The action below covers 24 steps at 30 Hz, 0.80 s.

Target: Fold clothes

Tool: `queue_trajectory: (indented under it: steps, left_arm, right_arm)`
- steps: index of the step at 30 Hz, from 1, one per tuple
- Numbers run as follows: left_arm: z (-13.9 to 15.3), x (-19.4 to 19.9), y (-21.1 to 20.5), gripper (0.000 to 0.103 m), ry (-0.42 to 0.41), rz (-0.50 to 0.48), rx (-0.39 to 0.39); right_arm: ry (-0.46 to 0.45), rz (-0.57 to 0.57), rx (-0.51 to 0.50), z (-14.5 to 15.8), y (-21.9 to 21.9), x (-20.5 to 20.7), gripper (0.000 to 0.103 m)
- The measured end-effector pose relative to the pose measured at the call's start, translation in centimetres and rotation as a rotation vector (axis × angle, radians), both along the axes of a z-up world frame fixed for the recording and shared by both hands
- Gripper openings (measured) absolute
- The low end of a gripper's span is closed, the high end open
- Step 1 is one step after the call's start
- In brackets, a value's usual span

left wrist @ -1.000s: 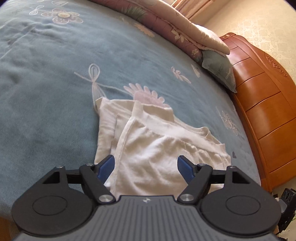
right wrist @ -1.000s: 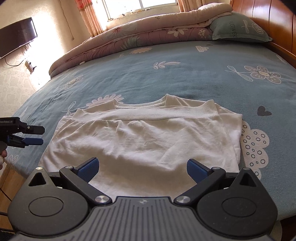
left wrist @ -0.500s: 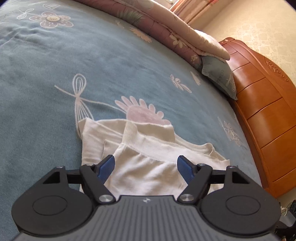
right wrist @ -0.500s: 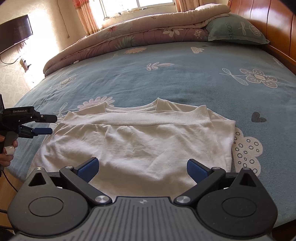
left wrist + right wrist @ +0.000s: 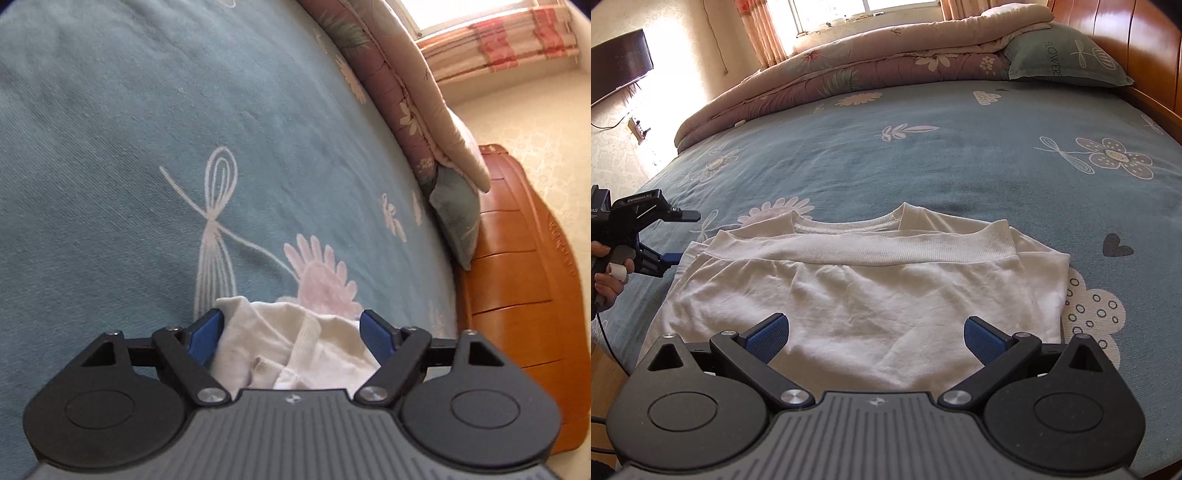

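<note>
A white sweatshirt (image 5: pixel 868 288) lies folded in half on the blue flowered bed sheet (image 5: pixel 960 147), its ribbed hem band resting just below the collar. My right gripper (image 5: pixel 875 325) hovers open over the sweatshirt's near edge, nothing between its pads. My left gripper (image 5: pixel 685 236) is at the sweatshirt's left corner, held by a person's hand (image 5: pixel 605 273). In the left wrist view the bunched white corner (image 5: pixel 266 339) sits between the wide jaws of the left gripper (image 5: pixel 291 317), which are opening; the blue pads do not press on the cloth.
A rolled floral quilt (image 5: pixel 868 70) and a green pillow (image 5: pixel 1067 55) lie along the far side of the bed. A wooden headboard (image 5: pixel 517 277) bounds the bed on the right. A dark TV (image 5: pixel 617 74) hangs on the left wall.
My left gripper has dropped lower and moved in on the sweatshirt's left corner, rolling as it went; the cloth now sits between its jaws. The right gripper has barely shifted.
</note>
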State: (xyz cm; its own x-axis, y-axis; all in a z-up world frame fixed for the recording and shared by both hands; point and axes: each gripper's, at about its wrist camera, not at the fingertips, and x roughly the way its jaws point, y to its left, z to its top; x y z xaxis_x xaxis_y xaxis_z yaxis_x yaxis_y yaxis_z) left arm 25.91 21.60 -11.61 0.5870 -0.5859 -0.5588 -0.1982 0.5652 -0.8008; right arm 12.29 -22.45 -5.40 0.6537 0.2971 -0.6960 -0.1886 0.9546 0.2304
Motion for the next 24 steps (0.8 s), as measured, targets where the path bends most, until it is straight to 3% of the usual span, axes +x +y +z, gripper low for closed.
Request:
queue_trajectory:
  steps: [1, 5, 8, 11, 13, 15, 16, 17, 21, 24]
  left_arm:
    - [-0.3, 0.5, 0.1, 0.079, -0.005, 0.002, -0.056]
    - [1.6, 1.0, 0.2, 0.079, -0.131, 0.014, -0.093]
    - [4.3, 0.4, -0.1, 0.080, -0.203, 0.012, 0.046]
    - [5.4, -0.4, -1.6, 0.081, -0.229, -0.091, 0.098]
    - [4.8, -0.6, -2.7, 0.081, -0.197, -0.164, 0.096]
    - [3.5, -0.6, -3.5, 0.081, -0.123, -0.164, 0.202]
    - [2.8, -0.4, -3.6, 0.080, -0.075, -0.149, 0.291]
    - [2.5, -0.7, -3.4, 0.069, -0.076, -0.136, 0.309]
    - [3.5, -1.5, -2.6, 0.072, -0.098, -0.094, 0.294]
    - [5.0, -1.7, -3.1, 0.076, -0.149, -0.127, 0.288]
  right_arm:
    - [0.003, 0.001, -0.004, -0.1, 0.1, 0.1, 0.103]
    - [0.008, 0.001, -0.017, -0.2, 0.1, 0.1, 0.103]
    - [0.014, -0.007, -0.015, -0.3, 0.0, 0.2, 0.103]
    - [0.020, -0.004, -0.010, -0.5, 0.1, 0.4, 0.103]
    - [0.023, 0.001, -0.012, -0.7, 0.2, 0.5, 0.103]
    - [0.022, 0.007, -0.015, -0.7, 0.6, 0.7, 0.103]
    - [0.020, 0.007, -0.015, -0.7, 0.6, 0.7, 0.103]
    - [0.016, 0.009, -0.013, -0.6, 0.6, 0.6, 0.103]
    - [0.005, 0.008, -0.018, -0.3, 0.2, 0.5, 0.103]
    - [0.012, 0.002, -0.006, -0.4, -0.1, 1.2, 0.103]
